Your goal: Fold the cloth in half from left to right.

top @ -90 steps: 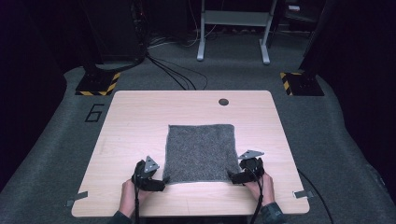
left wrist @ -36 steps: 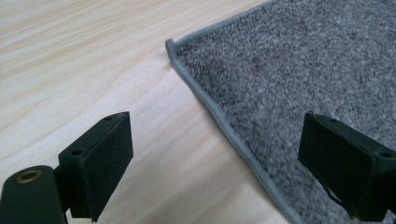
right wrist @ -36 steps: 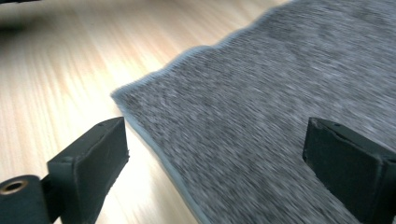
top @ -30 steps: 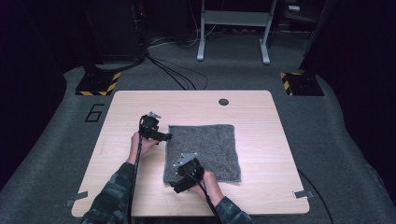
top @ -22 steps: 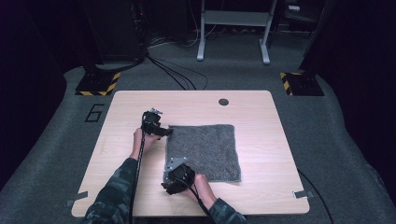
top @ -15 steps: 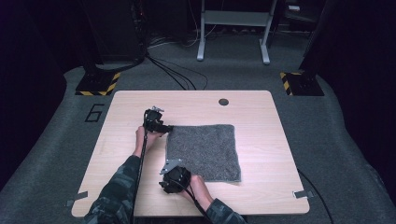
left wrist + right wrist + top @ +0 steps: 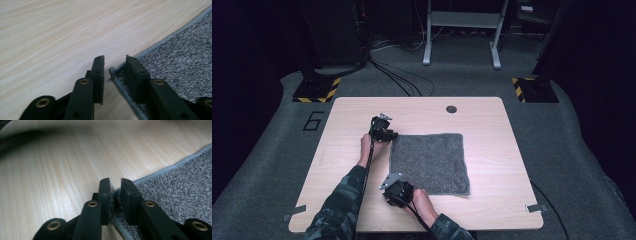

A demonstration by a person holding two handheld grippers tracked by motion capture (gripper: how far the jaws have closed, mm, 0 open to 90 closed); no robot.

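Grey speckled square cloth (image 7: 430,163) flat at centre of pale wooden table (image 7: 492,120). Left gripper (image 7: 388,135) at cloth's upper-left corner, jaws just closing, corner between them, small gap remaining. Right gripper (image 7: 398,186) at lower-left corner, jaws just closing, pinching hem, likely for lifting that edge to fold.

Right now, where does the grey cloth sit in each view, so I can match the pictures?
High view: the grey cloth lies flat at the middle of the wooden table, between the two grippers at its left corners.
Left gripper view: it takes the right side, one corner between the fingers.
Right gripper view: also the right side, its corner pinched in the fingers.
Shared landmark: the cloth's stitched grey hem against the pale wood.
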